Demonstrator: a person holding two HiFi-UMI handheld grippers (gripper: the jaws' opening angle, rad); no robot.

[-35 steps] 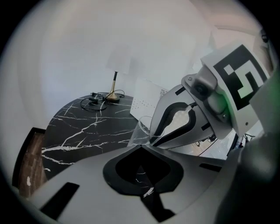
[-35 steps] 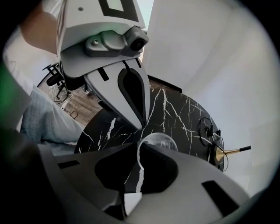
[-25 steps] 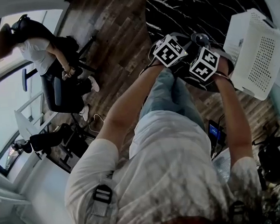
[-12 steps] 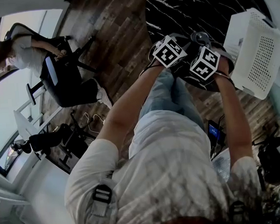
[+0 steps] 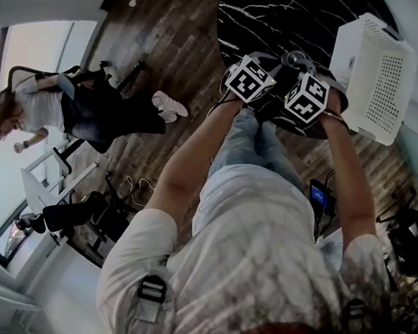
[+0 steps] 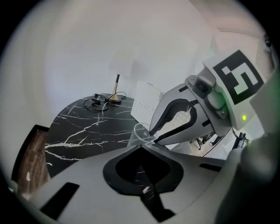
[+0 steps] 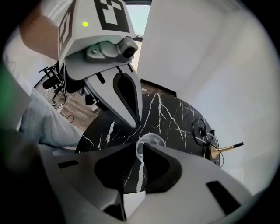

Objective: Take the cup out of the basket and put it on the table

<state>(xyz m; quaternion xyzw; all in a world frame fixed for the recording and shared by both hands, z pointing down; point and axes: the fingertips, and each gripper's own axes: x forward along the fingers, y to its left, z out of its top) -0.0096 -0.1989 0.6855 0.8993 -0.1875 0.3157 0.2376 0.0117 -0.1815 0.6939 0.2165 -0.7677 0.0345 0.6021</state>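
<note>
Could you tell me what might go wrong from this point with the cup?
The right gripper pinches the clear cup only by its rim, so it may slip or tilt. The shut left gripper sits close beside the cup and could knock it.

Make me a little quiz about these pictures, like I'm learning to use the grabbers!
1. True or false: the right gripper is pinching the clear cup.
2. What is between the left gripper's jaws? A) the cup B) a spoon C) nothing
3. Fill in: the basket is coloured ____.

Key: 1 true; 2 C; 3 white.
</note>
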